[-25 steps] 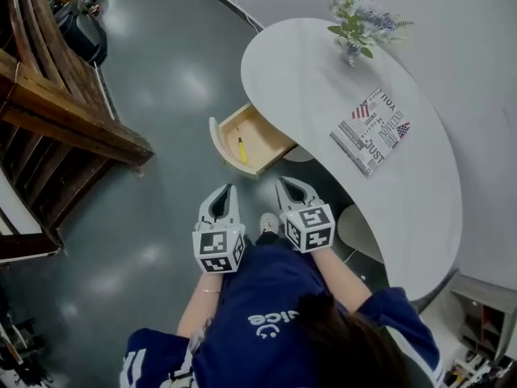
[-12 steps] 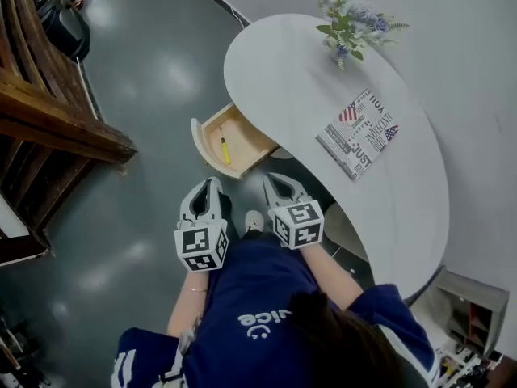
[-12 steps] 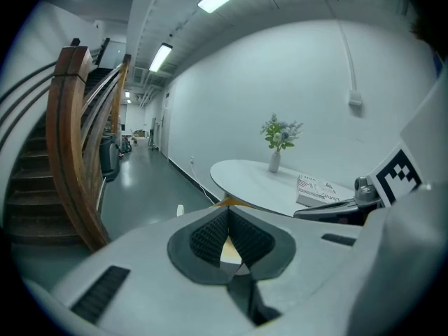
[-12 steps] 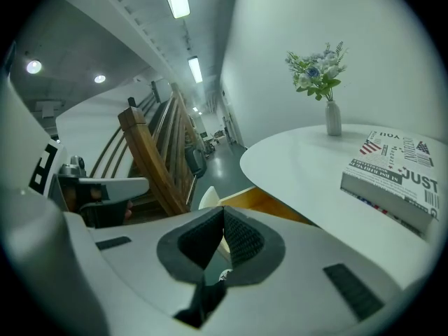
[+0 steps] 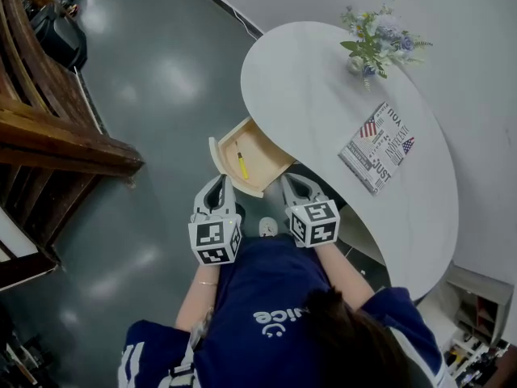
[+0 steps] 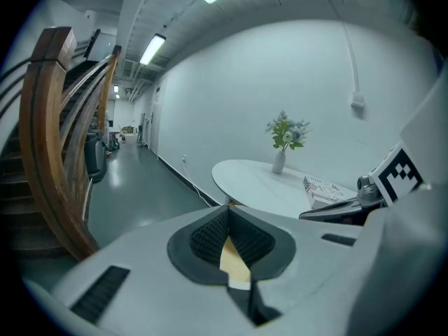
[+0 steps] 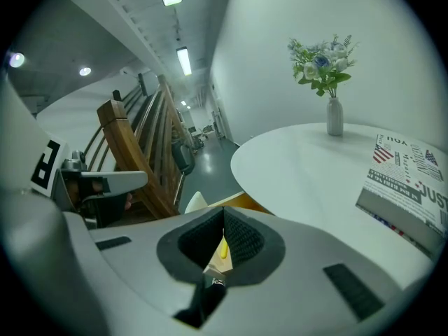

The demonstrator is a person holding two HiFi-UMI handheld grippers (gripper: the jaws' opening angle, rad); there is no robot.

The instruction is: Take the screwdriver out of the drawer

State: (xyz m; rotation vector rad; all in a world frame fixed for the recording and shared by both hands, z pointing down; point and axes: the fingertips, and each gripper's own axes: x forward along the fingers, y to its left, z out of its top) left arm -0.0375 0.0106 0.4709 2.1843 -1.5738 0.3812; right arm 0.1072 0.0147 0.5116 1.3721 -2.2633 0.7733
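The wooden drawer (image 5: pixel 260 162) stands pulled out from under the white table (image 5: pixel 315 95). A small yellow screwdriver (image 5: pixel 241 165) lies on its floor. My left gripper (image 5: pixel 221 183) hovers just short of the drawer's near corner, jaws together with nothing in them. My right gripper (image 5: pixel 290 183) is beside the drawer's right side, also shut and empty. In the right gripper view the screwdriver (image 7: pixel 223 249) shows as a yellow sliver behind the closed jaws of the right gripper (image 7: pixel 224 213). The left gripper (image 6: pixel 228 207) has only drawer wood (image 6: pixel 234 261) behind its jaws.
A vase of flowers (image 5: pixel 373 45) and a flag-printed booklet (image 5: pixel 380 148) sit on the table. A wooden staircase (image 5: pixel 48 128) rises at the left across the grey floor (image 5: pixel 153 79). The person's shoe (image 5: pixel 267 227) is between the grippers.
Both grippers have moved forward, closer to the open drawer. Their jaws have stayed together.
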